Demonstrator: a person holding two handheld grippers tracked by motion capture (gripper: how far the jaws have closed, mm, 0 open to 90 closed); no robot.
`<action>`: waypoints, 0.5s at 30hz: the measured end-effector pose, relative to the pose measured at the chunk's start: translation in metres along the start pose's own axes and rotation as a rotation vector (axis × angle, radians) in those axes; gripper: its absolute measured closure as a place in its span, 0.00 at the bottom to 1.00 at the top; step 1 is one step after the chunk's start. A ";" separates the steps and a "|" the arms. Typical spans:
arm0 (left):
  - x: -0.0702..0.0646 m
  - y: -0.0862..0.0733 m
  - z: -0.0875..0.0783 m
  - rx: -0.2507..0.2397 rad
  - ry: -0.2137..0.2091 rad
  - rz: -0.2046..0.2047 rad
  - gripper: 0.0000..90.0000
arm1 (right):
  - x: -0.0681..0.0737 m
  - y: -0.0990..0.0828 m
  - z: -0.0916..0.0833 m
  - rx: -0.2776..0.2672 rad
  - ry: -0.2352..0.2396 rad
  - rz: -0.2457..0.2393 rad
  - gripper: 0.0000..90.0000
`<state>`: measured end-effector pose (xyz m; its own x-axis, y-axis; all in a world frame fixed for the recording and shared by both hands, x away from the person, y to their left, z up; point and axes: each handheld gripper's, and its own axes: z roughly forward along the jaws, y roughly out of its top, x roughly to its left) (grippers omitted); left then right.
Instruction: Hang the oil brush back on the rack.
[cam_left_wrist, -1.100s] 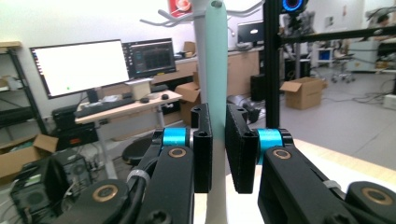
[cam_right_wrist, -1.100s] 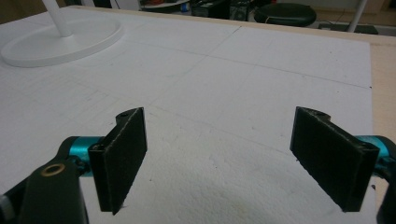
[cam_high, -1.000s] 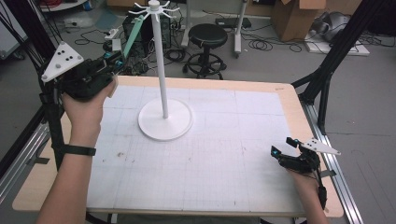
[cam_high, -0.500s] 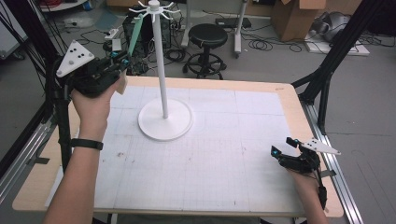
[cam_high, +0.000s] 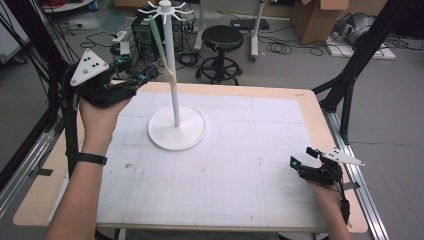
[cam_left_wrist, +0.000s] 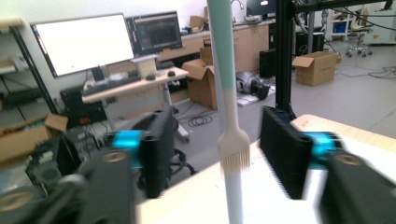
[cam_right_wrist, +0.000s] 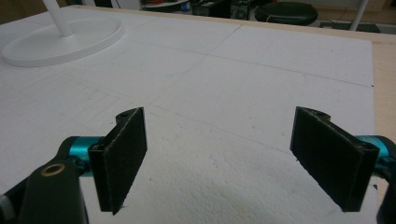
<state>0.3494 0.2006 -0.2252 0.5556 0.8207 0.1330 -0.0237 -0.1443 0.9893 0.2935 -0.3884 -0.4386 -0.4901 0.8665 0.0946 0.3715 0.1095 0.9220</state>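
Note:
A white hook stand (cam_high: 172, 75) rises from its round base (cam_high: 177, 128) on the white mat. A brush (cam_high: 159, 42) with a mint-green handle and cream bristle head hangs from a top hook, slanting down to the pole. My left gripper (cam_high: 135, 70) is held up to the left of the pole. Its jaws have just been opening. In the left gripper view the brush (cam_left_wrist: 224, 70) hangs between the pads of the left gripper (cam_left_wrist: 223, 144) with a gap on each side. My right gripper (cam_high: 303, 157) rests at the mat's near right, and the right gripper (cam_right_wrist: 224, 154) is open over bare mat.
The gridded white mat (cam_high: 240, 165) covers a wooden table (cam_high: 315, 120). Beyond its far edge stand a black stool (cam_high: 220, 40), a computer case (cam_high: 145, 30) and floor cables. Black frame posts (cam_high: 350, 75) flank the table on both sides.
The left jaws have parted and let go of the brush. It leaned out toward the gripper before and now slants down against the pole. The right hand has stayed put.

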 end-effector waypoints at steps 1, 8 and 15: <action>0.000 -0.002 -0.001 0.003 -0.008 -0.009 0.43 | 0.000 0.000 0.000 0.000 0.000 0.000 0.20; 0.004 -0.026 -0.023 0.093 -0.048 0.013 0.21 | 0.001 0.000 0.000 0.005 0.001 -0.004 0.20; 0.005 -0.073 -0.048 0.160 -0.122 0.012 0.19 | 0.003 -0.001 0.002 0.008 0.002 -0.008 0.20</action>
<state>0.3136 0.2420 -0.2934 0.6530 0.7467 0.1271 0.0961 -0.2481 0.9640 0.2932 -0.3852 -0.4396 -0.4951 0.8644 0.0880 0.3735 0.1203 0.9198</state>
